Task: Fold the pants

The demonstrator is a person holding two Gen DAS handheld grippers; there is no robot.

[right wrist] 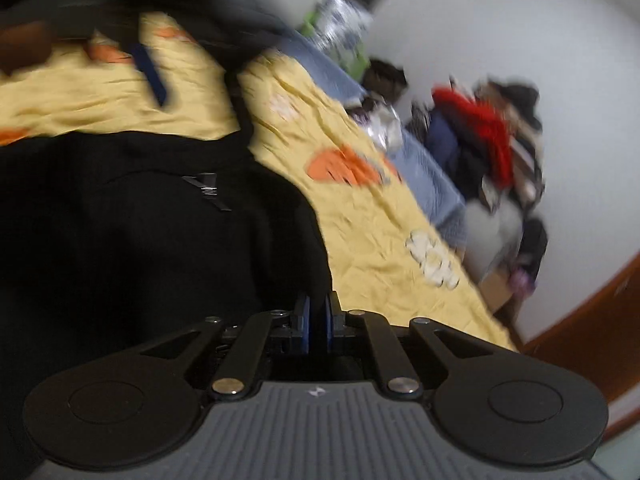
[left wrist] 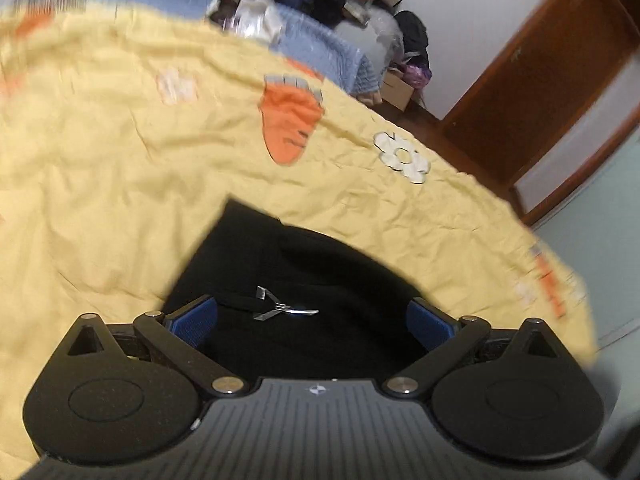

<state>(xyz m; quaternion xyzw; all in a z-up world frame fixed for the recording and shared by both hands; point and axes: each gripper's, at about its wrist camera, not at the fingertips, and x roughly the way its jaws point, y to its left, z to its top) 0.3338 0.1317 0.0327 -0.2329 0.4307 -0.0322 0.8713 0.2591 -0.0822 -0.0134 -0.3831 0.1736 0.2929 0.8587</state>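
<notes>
Black soft-knit pants [left wrist: 304, 280] lie bunched on a creased yellow bedsheet printed with orange feet and white flowers [left wrist: 120, 160], their near edge cut off behind both tools. Left gripper [left wrist: 312, 320] stands with blue pads [left wrist: 196, 320] wide apart over the cloth and a small silver metal clasp [left wrist: 280, 306]. Right gripper [right wrist: 318, 320] has pads pressed together; motion blur hides whether fabric sits between. Beyond: blue quilted bed cover [left wrist: 320, 44], heaped clothes pile [right wrist: 488, 136], brown wooden door [left wrist: 540, 92].

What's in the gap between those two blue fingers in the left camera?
Black pants, with a small silver zipper pull lying on them, fill the gap between the left gripper's open fingers. The left wrist view shows it.
</notes>
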